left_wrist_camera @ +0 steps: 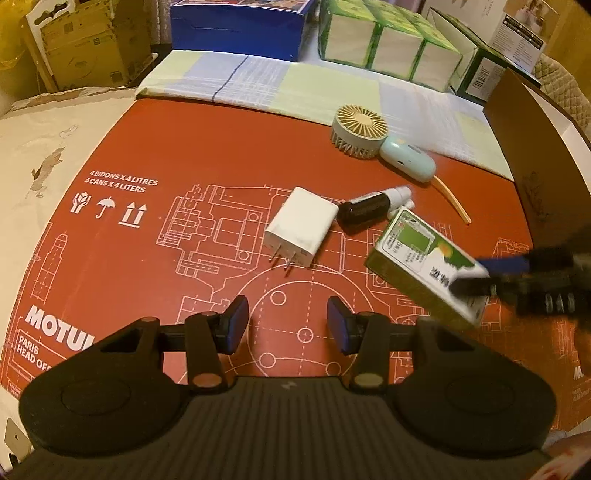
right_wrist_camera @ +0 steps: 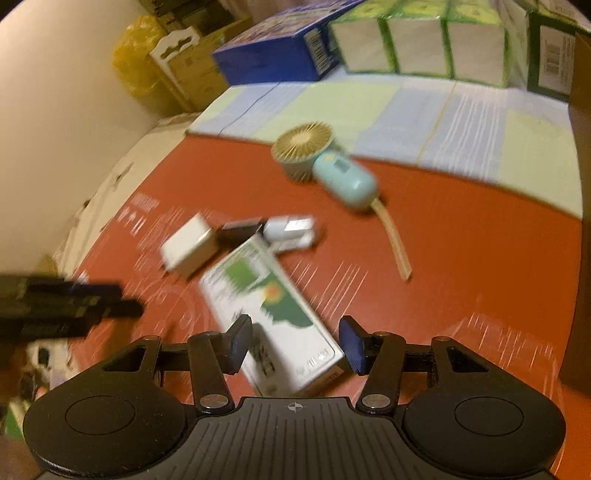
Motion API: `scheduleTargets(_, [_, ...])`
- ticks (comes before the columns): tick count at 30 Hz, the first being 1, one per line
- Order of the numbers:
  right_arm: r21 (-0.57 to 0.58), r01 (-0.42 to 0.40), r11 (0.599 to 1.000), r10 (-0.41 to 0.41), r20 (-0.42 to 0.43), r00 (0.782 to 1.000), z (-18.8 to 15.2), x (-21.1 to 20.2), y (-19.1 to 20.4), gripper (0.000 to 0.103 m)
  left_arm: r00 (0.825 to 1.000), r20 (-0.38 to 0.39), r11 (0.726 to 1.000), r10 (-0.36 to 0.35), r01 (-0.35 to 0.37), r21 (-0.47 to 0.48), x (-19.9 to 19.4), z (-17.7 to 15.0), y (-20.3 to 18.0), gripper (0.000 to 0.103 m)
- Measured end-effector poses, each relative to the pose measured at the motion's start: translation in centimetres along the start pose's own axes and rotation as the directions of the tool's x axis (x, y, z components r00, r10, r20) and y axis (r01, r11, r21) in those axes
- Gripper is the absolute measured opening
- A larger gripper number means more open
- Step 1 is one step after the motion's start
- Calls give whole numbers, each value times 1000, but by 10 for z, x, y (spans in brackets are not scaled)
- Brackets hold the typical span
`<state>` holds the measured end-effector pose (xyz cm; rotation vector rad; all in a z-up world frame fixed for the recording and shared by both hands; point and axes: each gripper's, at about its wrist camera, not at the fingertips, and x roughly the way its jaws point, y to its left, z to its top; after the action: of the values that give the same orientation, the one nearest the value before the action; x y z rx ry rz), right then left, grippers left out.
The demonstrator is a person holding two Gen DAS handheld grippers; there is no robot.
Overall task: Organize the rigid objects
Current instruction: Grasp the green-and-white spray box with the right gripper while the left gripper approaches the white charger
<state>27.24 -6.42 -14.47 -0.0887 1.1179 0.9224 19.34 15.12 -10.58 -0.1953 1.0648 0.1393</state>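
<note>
**Right tool clamped on the green-and-white carton; left tool empty**

Right tool (right_wrist_camera: 293, 345): jaws closed onto the near end of a green-and-white carton (right_wrist_camera: 273, 317), one blue pad on each long side. In the left wrist view the same tool (left_wrist_camera: 471, 278) comes in from the right edge, fingers across the carton's (left_wrist_camera: 424, 258) near end. Right wrist view is motion-blurred; whether the carton is lifted or resting cannot be told.

Left tool (left_wrist_camera: 288, 326): jaws apart, nothing between them, only the printed surface below. It appears as a dark blur at the left edge of the right wrist view (right_wrist_camera: 122, 301).

Surface: a flattened red cardboard sheet (left_wrist_camera: 184, 155) with a white technical drawing, covering the counter.

Beyond the carton, going outward:
- white plug-in charger (left_wrist_camera: 301, 227), lying flat, prongs toward the camera, left of the carton's far end.
- dark spray bottle with a white cap (left_wrist_camera: 373, 208), on its side, just beside the charger and near the carton's far corner.
- handheld fan (left_wrist_camera: 380, 142), cream head and pale blue handle, lying down, with a yellow strap (left_wrist_camera: 452, 201) trailing from the handle.

Far edge: checked cloth (left_wrist_camera: 295, 83), blue box (left_wrist_camera: 236, 27), a row of green-and-white packs (left_wrist_camera: 388, 37).
</note>
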Motion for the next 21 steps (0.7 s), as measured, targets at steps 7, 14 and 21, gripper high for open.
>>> scheduleTargets(7, [-107, 39, 993, -42, -25, 999, -16, -4, 31, 51, 1000, 1, 1000, -19, 19, 24, 0, -2, -5, 42])
scheduleTargets(14, [-169, 100, 980, -105, -18, 994, -7, 15, 51, 61, 1000, 13, 999, -23, 22, 46, -4, -3, -4, 42])
scheduleTargets(21, [-205, 153, 967, -156, -3, 988, -6, 29, 60, 61, 999, 28, 997, -33, 31, 71, -4, -1, -1, 42])
